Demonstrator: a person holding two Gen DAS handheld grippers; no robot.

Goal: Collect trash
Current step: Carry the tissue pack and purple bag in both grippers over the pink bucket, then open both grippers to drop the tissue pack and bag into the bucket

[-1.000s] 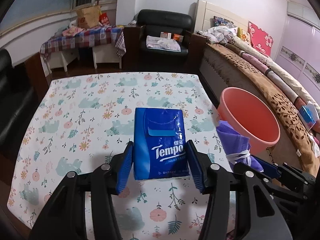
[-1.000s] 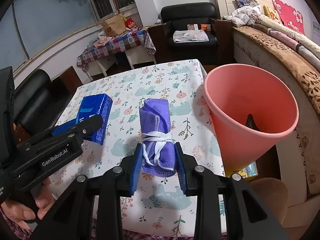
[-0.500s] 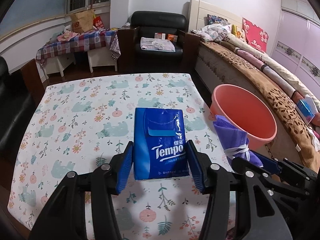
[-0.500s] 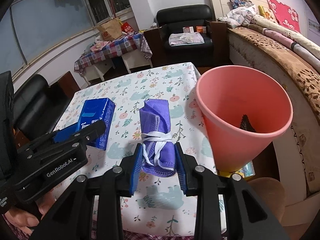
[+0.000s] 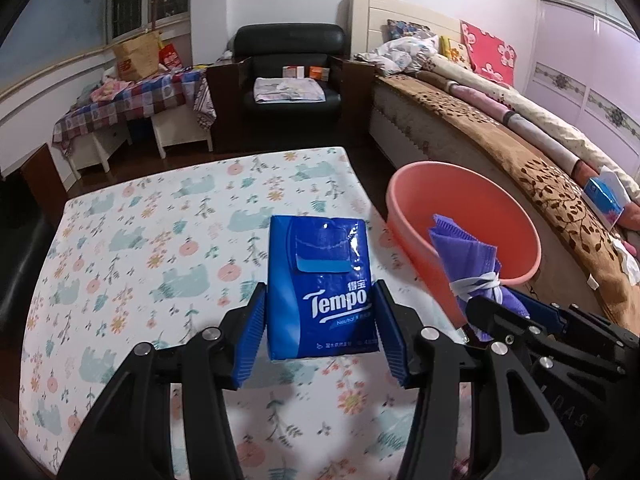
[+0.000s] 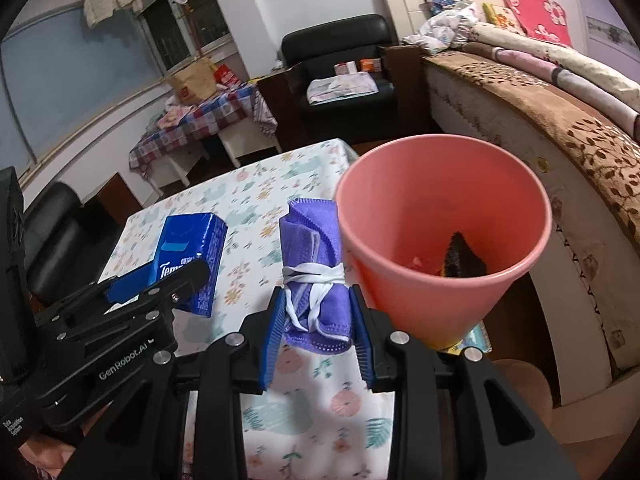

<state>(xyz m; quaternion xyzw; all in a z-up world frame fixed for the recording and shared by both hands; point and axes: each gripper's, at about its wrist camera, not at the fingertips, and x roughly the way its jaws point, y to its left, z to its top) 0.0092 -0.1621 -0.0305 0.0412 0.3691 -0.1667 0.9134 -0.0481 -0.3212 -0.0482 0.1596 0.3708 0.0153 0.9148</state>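
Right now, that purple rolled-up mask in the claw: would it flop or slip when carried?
Probably soft: the purple mask bulges between the right gripper pads. Its white straps tie the roll, so it likely stays bundled. It looks light, and the ridged pads should hold it.

**Tissue pack clamped, bin at two o'clock**

My left tongs (image 5: 320, 328) grip a blue Tempo tissue pack (image 5: 322, 284) by its sides, lifted above the floral worktop (image 5: 160, 248). At two o'clock I see the pink bin (image 5: 416, 240) just off the worktop's edge. The right tongs (image 5: 504, 312), at three o'clock, hold a rolled purple cloth (image 5: 464, 252) tied with white string, its tip over the bin's rim.
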